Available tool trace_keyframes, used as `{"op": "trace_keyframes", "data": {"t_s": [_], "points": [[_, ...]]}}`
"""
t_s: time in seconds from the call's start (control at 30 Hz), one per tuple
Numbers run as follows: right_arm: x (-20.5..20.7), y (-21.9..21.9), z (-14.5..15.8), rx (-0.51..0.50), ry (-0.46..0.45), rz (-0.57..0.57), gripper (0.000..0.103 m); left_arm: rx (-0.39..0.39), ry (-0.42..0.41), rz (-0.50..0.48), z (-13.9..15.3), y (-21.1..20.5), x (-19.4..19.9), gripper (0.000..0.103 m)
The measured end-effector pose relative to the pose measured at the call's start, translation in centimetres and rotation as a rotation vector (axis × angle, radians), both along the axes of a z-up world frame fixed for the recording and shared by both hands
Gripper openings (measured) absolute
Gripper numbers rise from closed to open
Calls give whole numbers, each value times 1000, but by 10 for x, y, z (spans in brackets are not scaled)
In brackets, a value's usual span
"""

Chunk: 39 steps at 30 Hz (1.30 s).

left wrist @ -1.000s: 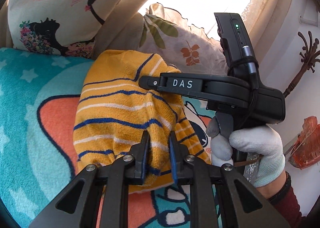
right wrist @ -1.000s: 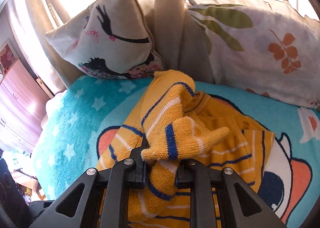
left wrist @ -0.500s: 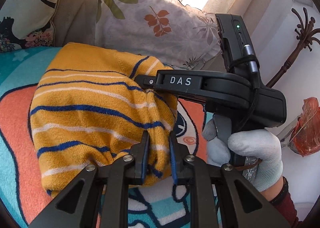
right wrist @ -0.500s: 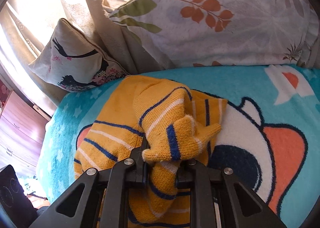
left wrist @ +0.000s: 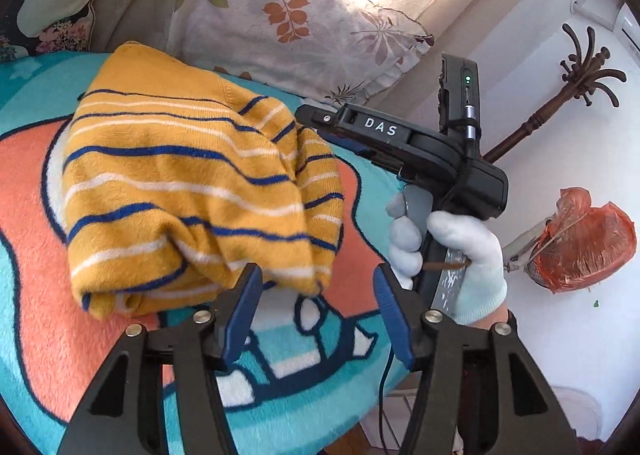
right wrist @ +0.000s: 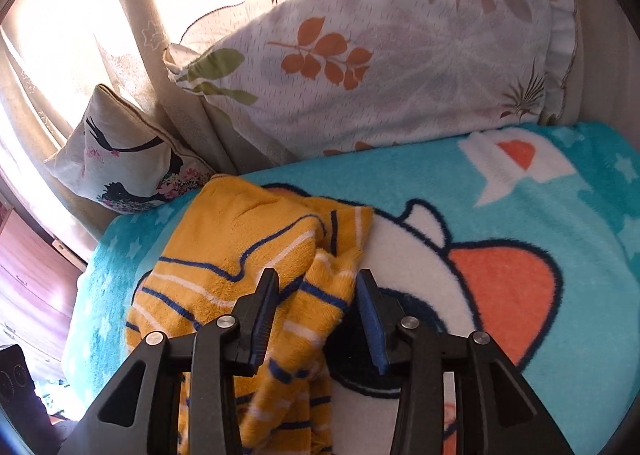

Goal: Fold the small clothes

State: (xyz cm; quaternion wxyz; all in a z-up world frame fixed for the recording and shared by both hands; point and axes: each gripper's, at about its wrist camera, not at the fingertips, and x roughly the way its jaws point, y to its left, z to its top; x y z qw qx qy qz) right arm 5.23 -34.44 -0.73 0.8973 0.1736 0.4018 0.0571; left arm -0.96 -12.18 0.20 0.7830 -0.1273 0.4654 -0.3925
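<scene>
A yellow sweater (left wrist: 192, 191) with blue and white stripes lies folded over on the teal cartoon blanket (left wrist: 36, 255). My left gripper (left wrist: 316, 295) sits at its near edge. The jaws are opening and the pads touch nothing; the hem lies just past the tips. In the right wrist view the sweater (right wrist: 240, 239) is bunched on the left. My right gripper (right wrist: 316, 295) is over its near corner, jaws opening. Loose fabric lies between the fingers, and the right pad (right wrist: 370, 319) stands clear of it. A gloved hand (left wrist: 452, 255) holds the right gripper's black body (left wrist: 400, 143) beside the sweater.
A leaf-print pillow (right wrist: 380, 55) and a printed cushion (right wrist: 120, 167) lean against the curtain behind the blanket. The bed's edge drops off at the right in the left wrist view, with a coat stand (left wrist: 560, 95) and a red bag (left wrist: 584, 239) beyond. Wooden drawers (right wrist: 24, 275) stand at the left.
Both grippers were shut on the sweater and now stand apart from it. The folded sweater has come down flat on the blanket, and both hands swung sideways.
</scene>
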Motion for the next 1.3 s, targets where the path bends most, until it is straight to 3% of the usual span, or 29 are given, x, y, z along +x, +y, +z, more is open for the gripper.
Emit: {"op": "trace_keyframes", "data": {"t_s": [0.17,0.3,0.4,0.53,0.63,0.67,0.7,0.73,0.83,0.97,1.03,1.13,1.23,1.3], "points": [[-18,7,17,91,-93,49,43,52,-88,117,13,34,5,58],[-27,21,0,158,-70,88,42,99,-116,225,11,50,28,58],[-43,18,-10,220,-71,86,45,137,-116,255,1,56,38,58],[-59,28,-13,253,-84,124,61,126,-65,267,-18,62,41,58],[-52,46,-21,224,-48,154,63,109,-70,274,-18,61,38,58],[-48,51,-24,208,-39,155,55,100,-71,277,-16,62,37,58],[-43,56,-28,184,-24,162,38,90,-71,280,-14,64,37,58],[-38,59,-31,161,-3,172,12,78,-72,282,-11,67,36,58],[-46,44,-19,228,-71,141,11,40,-85,294,-1,75,36,58],[-82,15,2,232,-171,59,11,23,-94,278,2,75,41,61],[-93,-1,-7,231,-148,14,11,7,-60,264,-6,71,47,61],[-96,-13,-37,216,-44,-36,11,-24,-7,237,-18,60,55,66],[-92,-10,-65,222,35,-32,12,16,-22,244,-26,47,65,78],[-91,-5,-70,189,32,-42,15,54,-24,234,-32,39,73,84]]}}
